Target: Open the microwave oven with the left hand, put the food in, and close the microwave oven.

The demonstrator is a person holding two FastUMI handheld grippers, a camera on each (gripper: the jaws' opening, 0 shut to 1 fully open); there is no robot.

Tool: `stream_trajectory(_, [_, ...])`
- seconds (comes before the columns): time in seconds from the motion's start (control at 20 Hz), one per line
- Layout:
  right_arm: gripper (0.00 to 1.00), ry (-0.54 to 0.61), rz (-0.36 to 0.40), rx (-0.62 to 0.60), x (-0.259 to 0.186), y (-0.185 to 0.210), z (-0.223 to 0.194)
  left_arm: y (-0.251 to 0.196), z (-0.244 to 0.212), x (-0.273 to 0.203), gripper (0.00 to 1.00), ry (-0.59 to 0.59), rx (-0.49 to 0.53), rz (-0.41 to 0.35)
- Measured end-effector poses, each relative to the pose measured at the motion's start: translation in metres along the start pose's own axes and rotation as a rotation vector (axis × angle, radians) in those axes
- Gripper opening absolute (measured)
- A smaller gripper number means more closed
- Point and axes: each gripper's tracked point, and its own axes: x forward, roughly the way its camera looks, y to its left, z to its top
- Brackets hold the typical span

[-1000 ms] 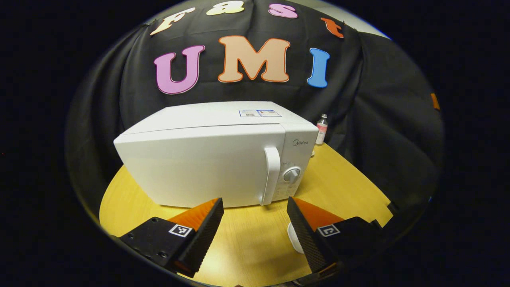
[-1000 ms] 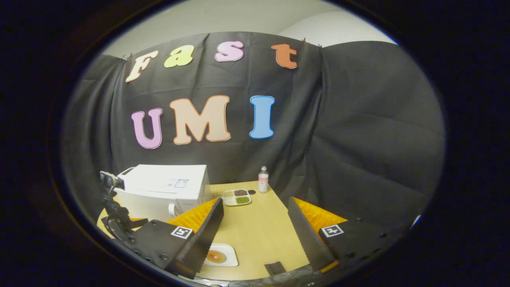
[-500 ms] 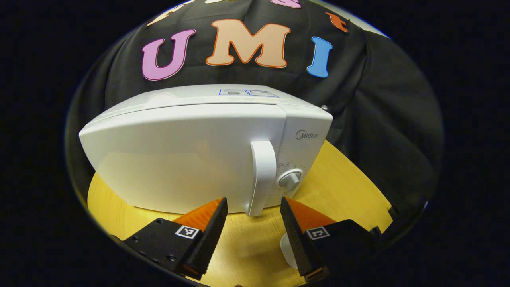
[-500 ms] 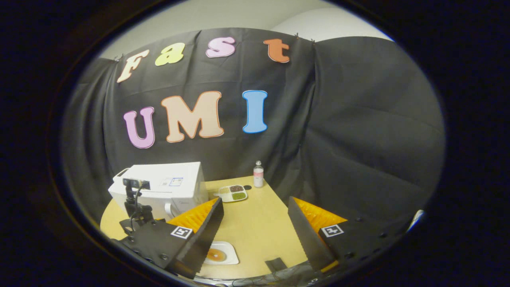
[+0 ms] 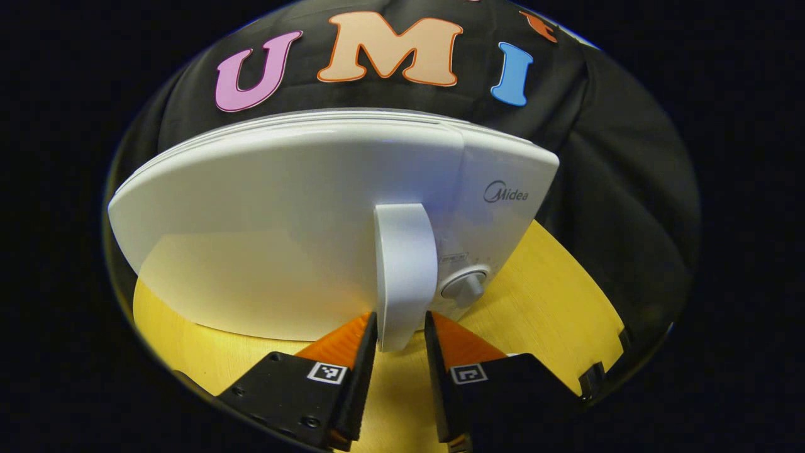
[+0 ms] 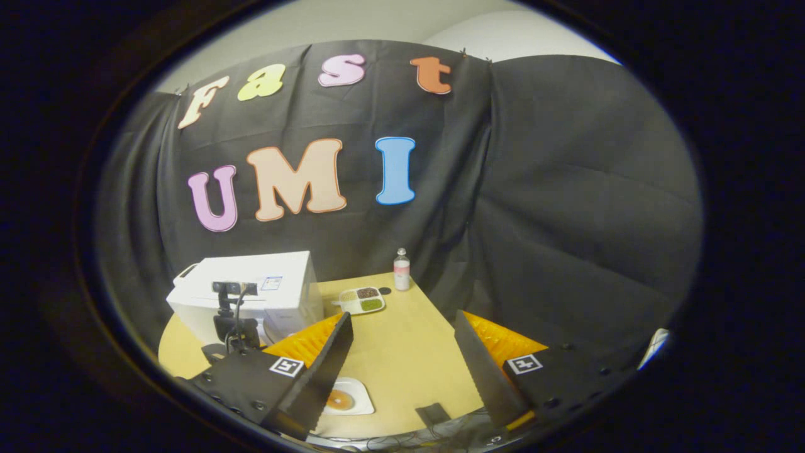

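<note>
The white microwave point(image 5: 283, 220) looms close in the left gripper view, door closed, with its upright door handle point(image 5: 405, 264) in the middle. My left gripper point(image 5: 400, 324) has the handle's lower end between its fingers, and both pads meet its sides. From the right gripper view the microwave point(image 6: 264, 289) stands at the table's left, and the left gripper point(image 6: 231, 314) sits at its front. My right gripper point(image 6: 402, 333) hovers open over the table with nothing between its fingers. A white plate point(image 6: 352, 396) with round orange food point(image 6: 340, 399) lies beside its left finger.
A dial knob point(image 5: 465, 286) sits right of the handle. On the wooden table point(image 6: 402, 340) stand a divided dish point(image 6: 361, 300) of dark and green food and a small bottle point(image 6: 401, 269) at the back. A black strip point(image 6: 431, 415) lies at the near edge.
My left gripper moved in to the microwave and narrowed its fingers around the handle's lower end. The right gripper drifted slightly, still open above the table.
</note>
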Motion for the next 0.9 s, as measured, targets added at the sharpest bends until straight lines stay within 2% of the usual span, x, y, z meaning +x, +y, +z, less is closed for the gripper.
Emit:
stream_trajectory(0.05, [0.97, 0.003, -0.002, 0.002, 0.0, -0.001, -0.001, 0.003, 0.0, 0.002, 0.42, 0.004, 0.007, 0.013])
stream_trajectory(0.15, [0.97, 0.007, 0.001, 0.011, 0.0, 0.0, -0.002, 0.004, 0.0, 0.001, 0.29, 0.01, 0.014, 0.023])
stream_trajectory(0.3, [0.97, 0.015, 0.01, 0.019, 0.002, 0.002, -0.006, 0.004, 0.0, 0.0, 0.26, 0.02, 0.046, 0.043])
stream_trajectory(0.7, [0.97, 0.038, 0.035, 0.03, -0.003, 0.001, -0.018, 0.005, -0.004, -0.003, 0.12, 0.003, 0.027, 0.069])
stream_trajectory(0.9, [0.97, 0.04, 0.04, 0.027, -0.009, -0.001, -0.023, 0.004, -0.003, -0.005, 0.11, -0.019, 0.017, 0.085])
